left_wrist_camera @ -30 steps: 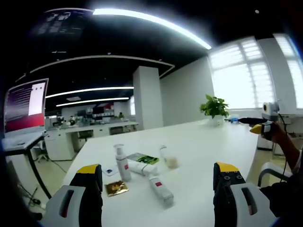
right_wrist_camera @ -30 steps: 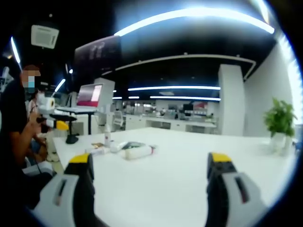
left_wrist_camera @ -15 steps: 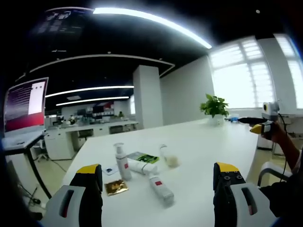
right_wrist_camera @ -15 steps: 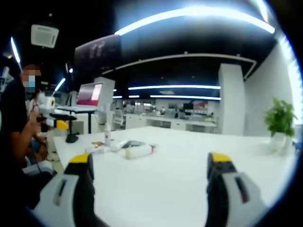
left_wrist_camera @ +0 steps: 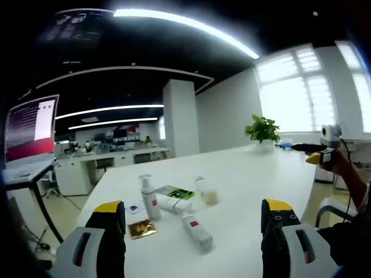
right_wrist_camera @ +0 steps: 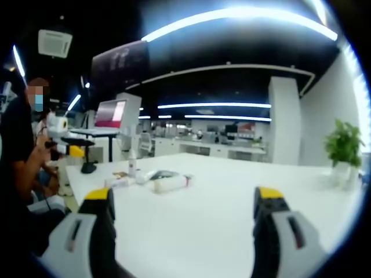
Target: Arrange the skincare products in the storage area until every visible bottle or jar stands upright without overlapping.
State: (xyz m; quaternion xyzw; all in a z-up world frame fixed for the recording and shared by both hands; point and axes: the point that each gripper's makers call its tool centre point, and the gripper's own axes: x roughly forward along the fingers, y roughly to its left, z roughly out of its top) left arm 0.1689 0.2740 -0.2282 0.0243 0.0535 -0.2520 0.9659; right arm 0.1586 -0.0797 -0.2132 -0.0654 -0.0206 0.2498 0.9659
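Skincare items cluster on the white table (left_wrist_camera: 255,179). A white pump bottle (left_wrist_camera: 149,198) with a red label stands upright. Two white tubes (left_wrist_camera: 197,230) (left_wrist_camera: 174,204) lie flat beside it, and a small pale jar (left_wrist_camera: 210,197) sits behind them. My left gripper (left_wrist_camera: 193,207) hovers short of the cluster, open and holding nothing. My right gripper (right_wrist_camera: 184,196) is also open and holding nothing, far from the items. From there the upright bottle (right_wrist_camera: 132,163) and a lying tube (right_wrist_camera: 171,183) look small at the table's far left.
A green-black sachet (left_wrist_camera: 174,193), a gold sachet (left_wrist_camera: 142,230) and a small card (left_wrist_camera: 134,209) lie among the products. A potted plant (left_wrist_camera: 262,132) stands at the table's far end. A person (right_wrist_camera: 23,174) sits at the table's left side. A monitor (left_wrist_camera: 32,127) stands on a neighbouring desk.
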